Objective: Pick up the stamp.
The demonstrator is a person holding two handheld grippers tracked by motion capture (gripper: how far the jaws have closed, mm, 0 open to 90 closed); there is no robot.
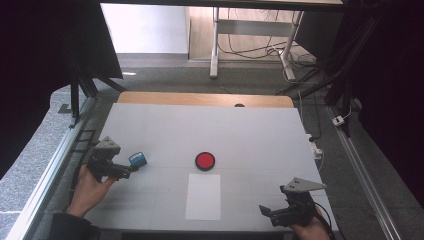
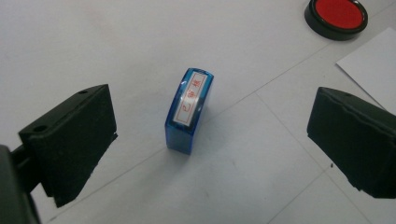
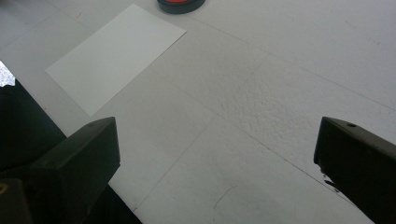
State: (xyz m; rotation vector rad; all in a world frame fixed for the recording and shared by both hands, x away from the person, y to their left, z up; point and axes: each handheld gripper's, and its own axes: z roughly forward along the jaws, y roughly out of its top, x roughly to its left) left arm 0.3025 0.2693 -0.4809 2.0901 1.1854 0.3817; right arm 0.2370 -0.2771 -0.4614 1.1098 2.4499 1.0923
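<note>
A small blue stamp (image 1: 138, 159) (image 2: 189, 109) with a white label in red print stands upright on the table at the left. My left gripper (image 1: 131, 170) (image 2: 210, 144) is open, its jaws spread wide on either side of the stamp and a little short of it, touching nothing. A round red ink pad (image 1: 205, 160) (image 2: 336, 17) (image 3: 181, 4) in a black case lies at the table's middle. Just in front of it lies a white sheet of paper (image 1: 203, 196) (image 3: 114, 56) (image 2: 373, 60). My right gripper (image 1: 267, 214) (image 3: 215, 163) hangs open over bare table at the front right corner.
The table (image 1: 250, 130) has a white cover with faint seams and a wooden strip along the far edge. Metal rails run along both sides. A desk frame with cables stands on the floor beyond. The front edge lies close to my right gripper.
</note>
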